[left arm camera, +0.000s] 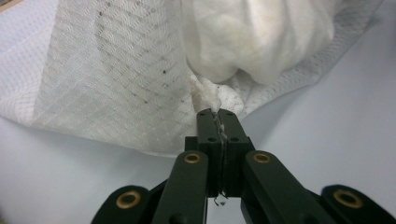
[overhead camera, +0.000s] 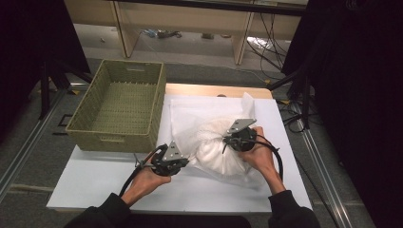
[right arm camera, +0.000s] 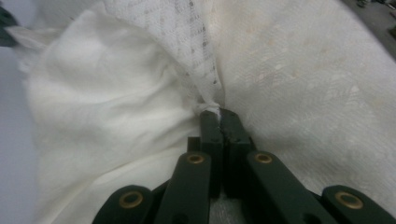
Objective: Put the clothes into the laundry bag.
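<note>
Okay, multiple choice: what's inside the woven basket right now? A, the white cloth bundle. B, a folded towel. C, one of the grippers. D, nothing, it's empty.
D: in the high view the woven basket shows its bare woven bottom, while the white cloth bundle lies on the table to its right, pinched by the left gripper and the right gripper.

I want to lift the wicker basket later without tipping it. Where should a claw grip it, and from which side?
Probably at the handle slot cut into the wicker basket near wall, coming from the person's side with one jaw through the slot. The basket stands upright and open-topped left of the white mesh bag, and its far wall has a matching slot, so two claws could hold it level.
</note>
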